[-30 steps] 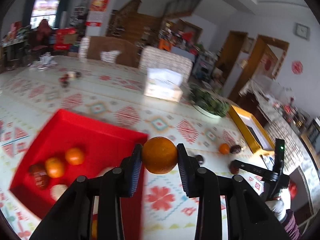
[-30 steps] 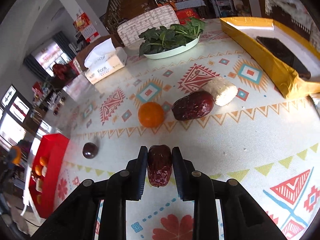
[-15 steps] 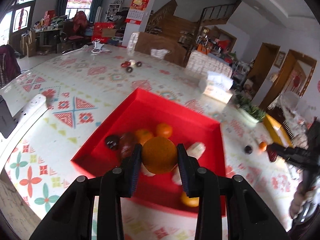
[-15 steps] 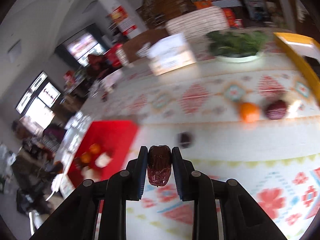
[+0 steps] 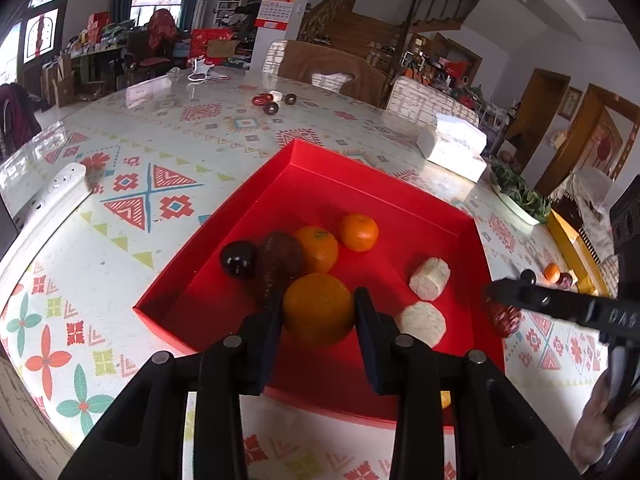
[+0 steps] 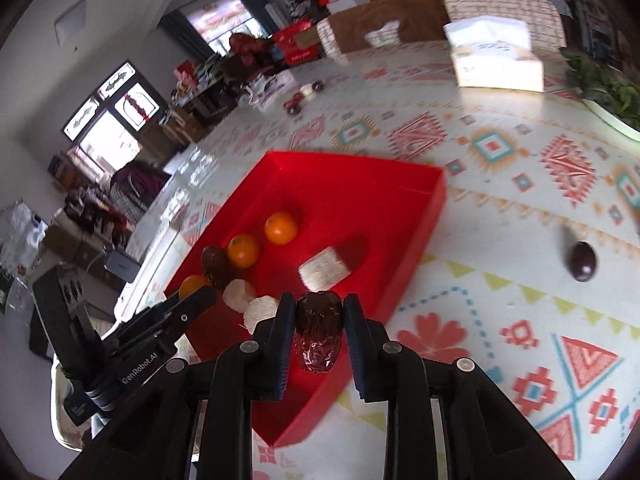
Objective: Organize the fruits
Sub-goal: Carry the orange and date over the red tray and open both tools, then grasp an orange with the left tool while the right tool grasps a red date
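Note:
My left gripper [image 5: 319, 312] is shut on an orange [image 5: 319, 315] and holds it over the near part of the red tray [image 5: 360, 172]. The tray holds two small oranges [image 5: 359, 232], a dark plum [image 5: 238, 260], a red date [image 5: 282, 258] and white cut pieces [image 5: 429, 279]. My right gripper [image 6: 318, 320] is shut on a red date [image 6: 317, 334] above the tray's near right edge [image 6: 416, 248]. The right gripper also shows at the right of the left wrist view [image 5: 505, 304], and the left gripper shows in the right wrist view [image 6: 200, 300].
A dark plum [image 6: 582, 261] lies on the patterned tablecloth right of the tray. A tissue box [image 5: 454, 152], a plate of greens [image 5: 518, 196] and a yellow tray [image 5: 576, 248] stand further right. An orange and a date [image 5: 554, 273] lie near the yellow tray. A white power strip [image 5: 44, 204] lies at left.
Both grippers have swung left from the loose fruit to the red tray, each still holding its fruit. The left orange now hangs lower over the tray; the right date reaches its edge.

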`<act>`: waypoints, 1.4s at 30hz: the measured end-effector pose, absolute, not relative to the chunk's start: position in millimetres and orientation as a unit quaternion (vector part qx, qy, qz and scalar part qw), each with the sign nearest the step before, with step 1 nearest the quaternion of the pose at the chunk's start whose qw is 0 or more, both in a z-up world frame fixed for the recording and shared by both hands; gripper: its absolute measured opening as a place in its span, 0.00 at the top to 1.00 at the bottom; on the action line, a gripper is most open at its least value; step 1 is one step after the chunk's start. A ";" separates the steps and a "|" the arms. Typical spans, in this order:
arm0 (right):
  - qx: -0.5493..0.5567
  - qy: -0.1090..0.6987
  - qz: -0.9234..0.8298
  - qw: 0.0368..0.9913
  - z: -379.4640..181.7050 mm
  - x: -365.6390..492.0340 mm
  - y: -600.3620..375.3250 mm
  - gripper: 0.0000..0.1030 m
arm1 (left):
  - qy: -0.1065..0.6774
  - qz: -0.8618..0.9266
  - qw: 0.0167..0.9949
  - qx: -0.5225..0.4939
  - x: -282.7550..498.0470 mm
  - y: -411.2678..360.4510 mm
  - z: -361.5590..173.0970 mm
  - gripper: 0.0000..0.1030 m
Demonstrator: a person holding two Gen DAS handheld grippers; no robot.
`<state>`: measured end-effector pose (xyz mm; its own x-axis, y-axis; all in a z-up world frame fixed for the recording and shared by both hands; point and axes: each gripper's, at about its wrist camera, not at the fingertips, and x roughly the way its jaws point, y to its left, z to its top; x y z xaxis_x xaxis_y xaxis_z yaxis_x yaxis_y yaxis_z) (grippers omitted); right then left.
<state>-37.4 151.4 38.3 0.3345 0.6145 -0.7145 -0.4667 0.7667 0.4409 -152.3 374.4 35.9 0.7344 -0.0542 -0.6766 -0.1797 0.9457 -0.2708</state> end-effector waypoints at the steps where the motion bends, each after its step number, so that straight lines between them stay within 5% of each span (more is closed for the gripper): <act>1: 0.072 0.471 0.332 0.814 38.2 -38.0 155.2 0.73 | 0.363 0.034 0.917 -0.165 -152.2 376.3 35.8 0.66; 6: 0.052 0.465 0.329 0.820 36.5 -38.5 165.8 0.73 | 0.353 0.029 0.917 -0.184 -154.7 382.9 38.7 0.53; 16: 0.059 0.451 0.316 0.833 43.8 -44.7 154.9 0.55 | 0.332 -0.016 0.914 -0.233 -163.3 381.4 51.0 0.20; 25: 0.057 0.411 0.273 0.868 55.9 -59.0 117.0 0.44 | 0.332 -0.033 0.919 -0.212 -170.4 349.3 73.1 0.19; 30: 0.060 0.376 0.211 0.900 53.1 -63.5 62.9 0.24 | 0.324 -0.045 0.926 -0.186 -175.1 321.8 90.2 0.19; 42: 0.171 0.409 0.065 0.894 38.5 -52.6 -142.4 0.23 | 0.353 -0.126 0.918 -0.130 -145.3 228.7 89.7 0.19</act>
